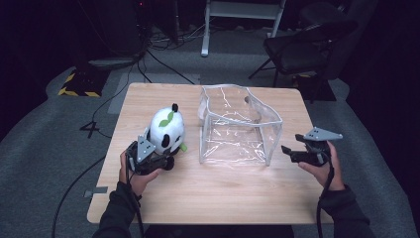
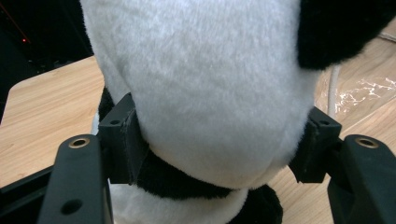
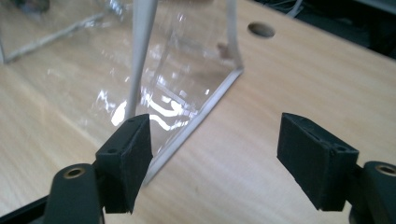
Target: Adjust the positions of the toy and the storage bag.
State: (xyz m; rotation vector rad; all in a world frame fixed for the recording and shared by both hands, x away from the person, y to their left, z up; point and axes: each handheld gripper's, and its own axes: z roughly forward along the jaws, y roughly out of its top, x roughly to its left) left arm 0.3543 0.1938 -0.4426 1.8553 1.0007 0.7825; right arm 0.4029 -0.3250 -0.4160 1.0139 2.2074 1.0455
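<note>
Plush white and black fur bulges between my left fingers (image 2: pixel 116 140), which are clenched on the one panda toy (image 1: pixel 167 130); the pads press into its soft body from both sides, just above a black band. From the high view the panda stands at about nine o'clock on the desk (image 1: pixel 223 198), a green leaf on its round white head, one black ear at the top. My left gripper (image 1: pixel 148 157) sits at the toy's six o'clock side, touching it, with a grey three-cornered plate on top.

One clear plastic bag (image 1: pixel 237 126), boxy with pale seamed edges and an open top, stands at the desk's centre, just beside the panda at its three o'clock. Its walls are glossy and creased, catching light.

My right gripper (image 1: pixel 292 151) is at about four o'clock on the desk, near the bag's corner but apart from it. Its fingers (image 3: pixel 317 158) are released, spread wide with nothing between them; the bag's bottom corner seam lies ahead of the left pad.

One pale wooden desk with rounded corners carries it all, with a small round hole (image 3: pixel 261 30) in it. Beyond, at twelve o'clock, stand one dark chair (image 1: pixel 302 47) and a white frame (image 1: pixel 242 15) on grey carpet.
</note>
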